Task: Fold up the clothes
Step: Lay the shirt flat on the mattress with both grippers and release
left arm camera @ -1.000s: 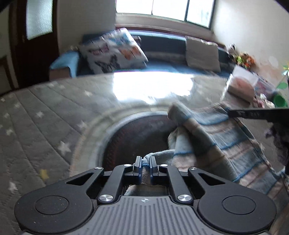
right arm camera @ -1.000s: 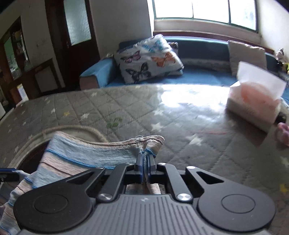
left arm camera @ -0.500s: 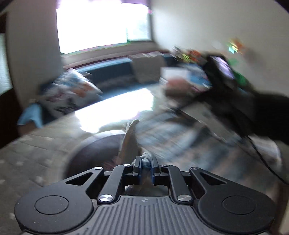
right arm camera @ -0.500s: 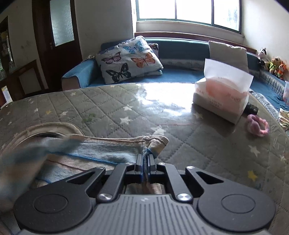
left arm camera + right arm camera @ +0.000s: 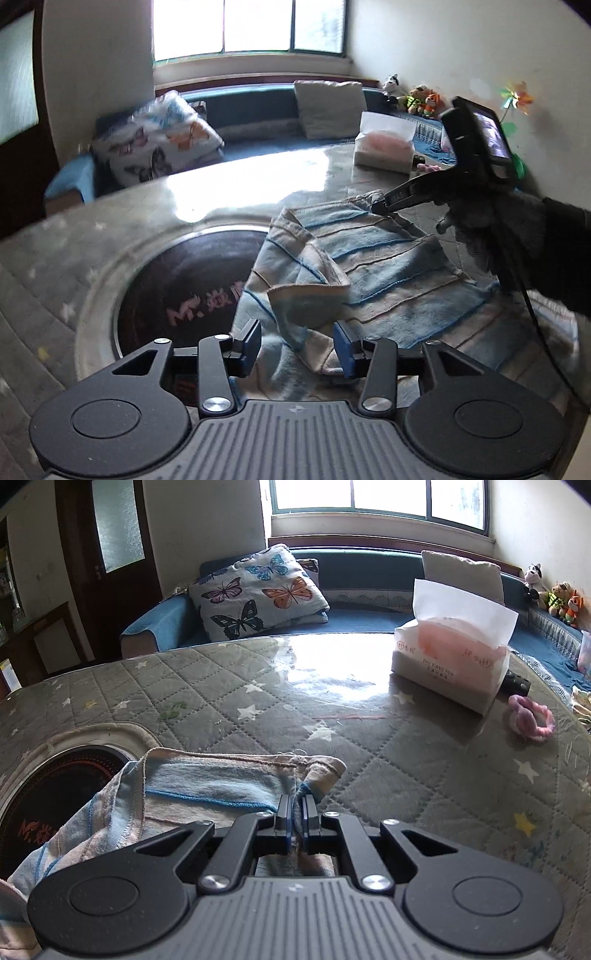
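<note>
A blue and beige striped cloth (image 5: 384, 266) lies folded over on the quilted table, with a loose flap (image 5: 306, 299) standing up just ahead of my left gripper. My left gripper (image 5: 300, 347) is open, its jaws spread on either side of that flap, holding nothing. My right gripper (image 5: 295, 814) is shut on the far corner of the cloth (image 5: 207, 786) and rests low on the table. It also shows in the left wrist view (image 5: 380, 206), pinching the cloth's far right corner.
A dark round inset (image 5: 184, 291) sits in the table (image 5: 332, 709) left of the cloth. A tissue pack (image 5: 454, 664), a pink hair tie (image 5: 530, 720) and a small black object (image 5: 517, 683) lie at the far right. A sofa with cushions (image 5: 258, 590) stands behind.
My left gripper swung the cloth's corner over to the right and has opened, letting the cloth go. My right gripper stayed shut on its corner and moved slightly.
</note>
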The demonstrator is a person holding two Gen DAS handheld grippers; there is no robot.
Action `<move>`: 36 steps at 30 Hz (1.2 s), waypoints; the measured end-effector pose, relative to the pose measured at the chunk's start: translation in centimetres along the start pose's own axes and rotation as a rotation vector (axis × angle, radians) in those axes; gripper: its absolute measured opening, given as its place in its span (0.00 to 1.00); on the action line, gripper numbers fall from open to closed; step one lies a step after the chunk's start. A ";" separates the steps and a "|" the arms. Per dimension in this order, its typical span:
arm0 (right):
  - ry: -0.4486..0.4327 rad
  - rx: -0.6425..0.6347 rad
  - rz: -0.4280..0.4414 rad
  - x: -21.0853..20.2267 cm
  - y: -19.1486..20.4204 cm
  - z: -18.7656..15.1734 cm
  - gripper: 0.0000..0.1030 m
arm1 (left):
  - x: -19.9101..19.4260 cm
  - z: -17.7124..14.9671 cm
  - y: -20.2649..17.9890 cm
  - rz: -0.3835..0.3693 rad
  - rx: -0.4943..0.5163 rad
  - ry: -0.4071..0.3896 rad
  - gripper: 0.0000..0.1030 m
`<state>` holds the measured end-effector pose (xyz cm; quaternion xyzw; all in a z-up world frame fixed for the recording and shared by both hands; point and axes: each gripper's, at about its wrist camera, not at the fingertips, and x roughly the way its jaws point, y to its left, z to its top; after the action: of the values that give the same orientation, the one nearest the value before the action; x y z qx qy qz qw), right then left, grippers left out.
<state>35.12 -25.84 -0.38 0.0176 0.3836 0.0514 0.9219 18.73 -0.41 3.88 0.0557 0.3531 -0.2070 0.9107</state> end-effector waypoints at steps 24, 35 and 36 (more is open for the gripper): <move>-0.097 -0.083 0.010 1.0 3.3 5.3 0.03 | 1.9 4.7 16.2 0.474 -0.003 -0.090 0.01; -0.058 -0.094 -0.015 6.4 4.6 6.3 0.03 | 8.1 2.8 20.8 0.576 -0.064 0.063 0.05; -0.056 -0.092 -0.015 6.3 4.6 6.1 0.04 | 8.0 2.6 20.9 0.582 -0.070 0.066 0.07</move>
<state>43.49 -20.59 -0.14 -0.0263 0.3550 0.0616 0.9325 34.40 15.20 -0.46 0.1298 0.3587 0.0771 0.9212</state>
